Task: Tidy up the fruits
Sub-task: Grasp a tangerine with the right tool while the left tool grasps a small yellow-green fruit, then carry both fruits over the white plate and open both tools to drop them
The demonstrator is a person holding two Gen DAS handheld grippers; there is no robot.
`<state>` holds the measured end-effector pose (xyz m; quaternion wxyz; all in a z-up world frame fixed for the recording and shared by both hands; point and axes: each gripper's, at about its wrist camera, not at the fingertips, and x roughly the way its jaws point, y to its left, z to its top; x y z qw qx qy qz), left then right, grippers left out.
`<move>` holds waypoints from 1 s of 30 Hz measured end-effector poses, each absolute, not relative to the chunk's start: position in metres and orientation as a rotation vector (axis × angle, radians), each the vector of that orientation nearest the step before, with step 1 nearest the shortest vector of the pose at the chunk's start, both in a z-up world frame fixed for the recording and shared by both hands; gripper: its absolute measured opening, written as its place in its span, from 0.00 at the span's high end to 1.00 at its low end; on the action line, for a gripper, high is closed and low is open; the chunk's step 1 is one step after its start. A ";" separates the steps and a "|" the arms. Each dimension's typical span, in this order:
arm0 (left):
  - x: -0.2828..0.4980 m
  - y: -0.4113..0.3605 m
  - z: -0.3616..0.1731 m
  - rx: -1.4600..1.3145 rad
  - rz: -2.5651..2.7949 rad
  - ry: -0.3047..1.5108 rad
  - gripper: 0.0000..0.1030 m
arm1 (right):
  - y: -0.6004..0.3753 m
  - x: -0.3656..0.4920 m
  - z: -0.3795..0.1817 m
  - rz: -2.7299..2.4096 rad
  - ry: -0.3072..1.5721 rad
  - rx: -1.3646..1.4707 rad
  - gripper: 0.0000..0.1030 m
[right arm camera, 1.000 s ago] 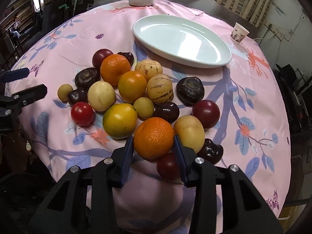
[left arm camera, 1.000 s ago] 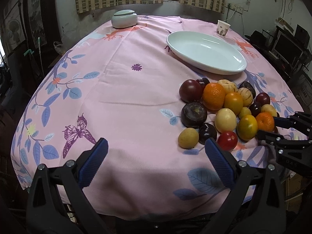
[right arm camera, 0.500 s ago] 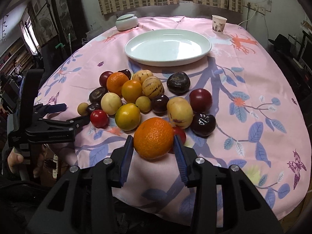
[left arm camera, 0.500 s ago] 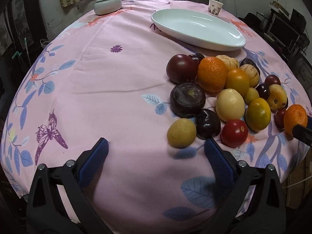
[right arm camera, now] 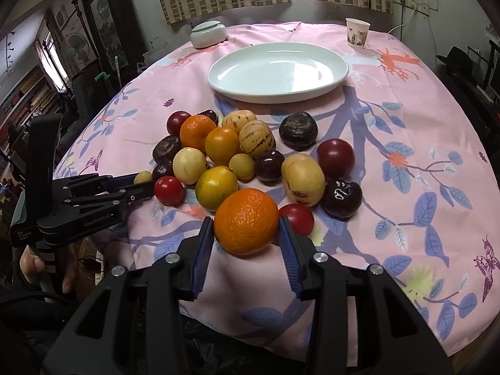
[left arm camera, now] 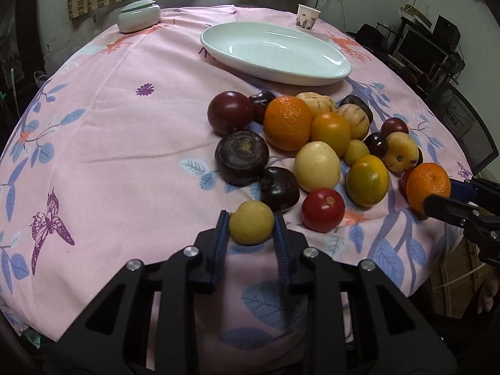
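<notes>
As seen from the left wrist, left gripper (left arm camera: 251,223) just clenched from wide open onto a small yellow-tan fruit (left arm camera: 251,224), both pads pressed to its flanks at the near edge of the fruit pile, with a dark plum (left arm camera: 279,189) touching behind and a red tomato (left arm camera: 322,209) just beside. Probably light, firm and round, so best taken across the widest girth as here; liable to roll out if pinched off-centre. Wide stretch of bare pink tablecloth (left arm camera: 125,143) to the left, white oval platter (left arm camera: 275,53) empty beyond the pile, paper cup (left arm camera: 307,18) and lidded ceramic jar (left arm camera: 139,18) well apart at the far side. At the right edge, right gripper (left arm camera: 437,195) clamped on an orange (left arm camera: 428,186). From the right wrist, right gripper (right arm camera: 247,223) grasping that orange (right arm camera: 246,221) at its middle, 2 pads on opposite sides; rind pebbled and likely grippy, fruit heavier than its neighbours, firm enough for a steady squeeze. Second red tomato (right arm camera: 297,218) close behind the right pad, yellow-green citrus (right arm camera: 216,187) just beyond the left one. Table edge close below both grippers, cloth draping over it, so little room toward the person; clear lane over the pile to the platter (right arm camera: 278,72). Left gripper (right arm camera: 137,184) visible at left on its small fruit.
</notes>
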<state>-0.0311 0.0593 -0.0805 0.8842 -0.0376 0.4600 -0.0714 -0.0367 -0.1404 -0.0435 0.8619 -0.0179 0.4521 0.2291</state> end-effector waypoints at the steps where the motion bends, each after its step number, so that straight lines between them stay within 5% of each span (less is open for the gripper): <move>1: -0.030 0.059 -0.081 -0.082 -0.149 0.957 0.72 | -0.140 -0.037 -0.043 0.482 0.947 -0.036 0.59; 19: -0.011 0.038 -0.015 0.015 -0.191 0.828 0.73 | -0.143 -0.005 -0.023 0.456 0.861 -0.050 0.59; 30: 0.167 0.033 0.028 0.006 -0.193 0.863 0.72 | -0.131 0.160 0.031 0.494 0.719 -0.140 0.59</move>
